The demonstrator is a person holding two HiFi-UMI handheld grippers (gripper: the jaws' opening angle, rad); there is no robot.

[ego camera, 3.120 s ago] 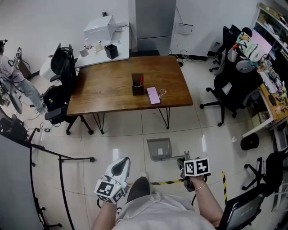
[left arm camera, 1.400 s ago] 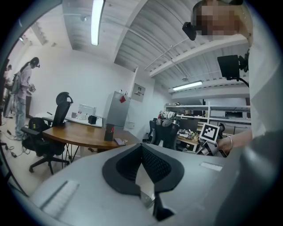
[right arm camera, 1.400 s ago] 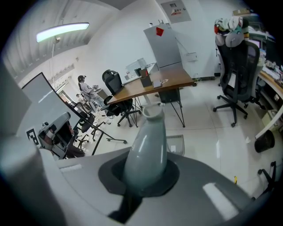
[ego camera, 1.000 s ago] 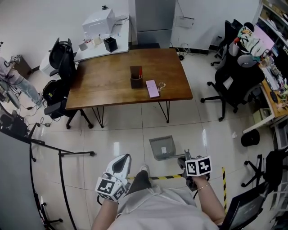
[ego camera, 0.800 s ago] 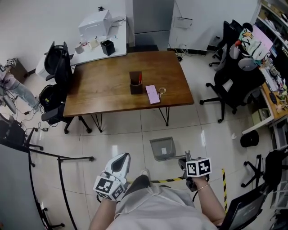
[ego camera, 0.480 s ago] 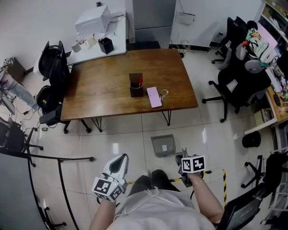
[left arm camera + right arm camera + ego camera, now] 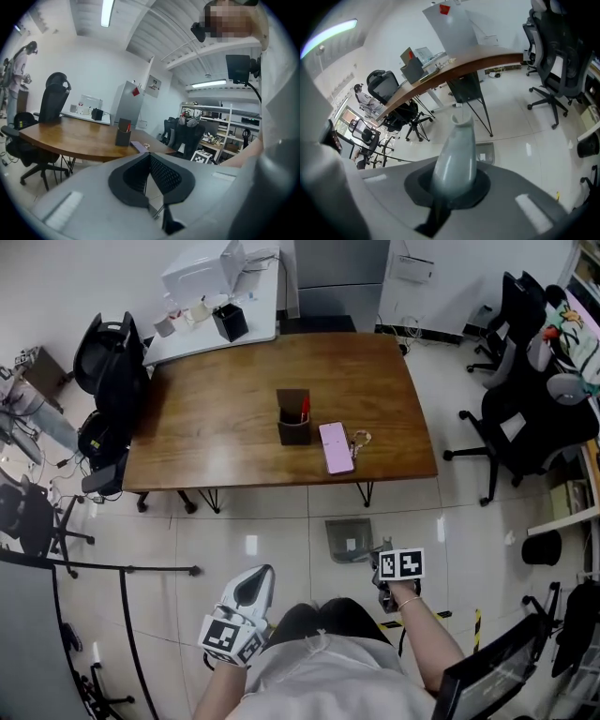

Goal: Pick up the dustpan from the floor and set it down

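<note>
One dark pen holder (image 7: pixel 293 427) stands on the wooden table (image 7: pixel 206 418) with a red pen (image 7: pixel 304 407) in it. Just off the table's near edge, the grey dustpan (image 7: pixel 349 538) sits low at the tiled floor. Its long axis runs near to far, mouth toward the table and handle toward the right gripper (image 7: pixel 378 566). The left gripper (image 7: pixel 260 576) hangs apart at the left. In the left gripper view the jaw tips meet with nothing between them. In the right gripper view the jaws are clamped on the dustpan's handle (image 7: pixel 457 157), with the pan beyond it.
</note>
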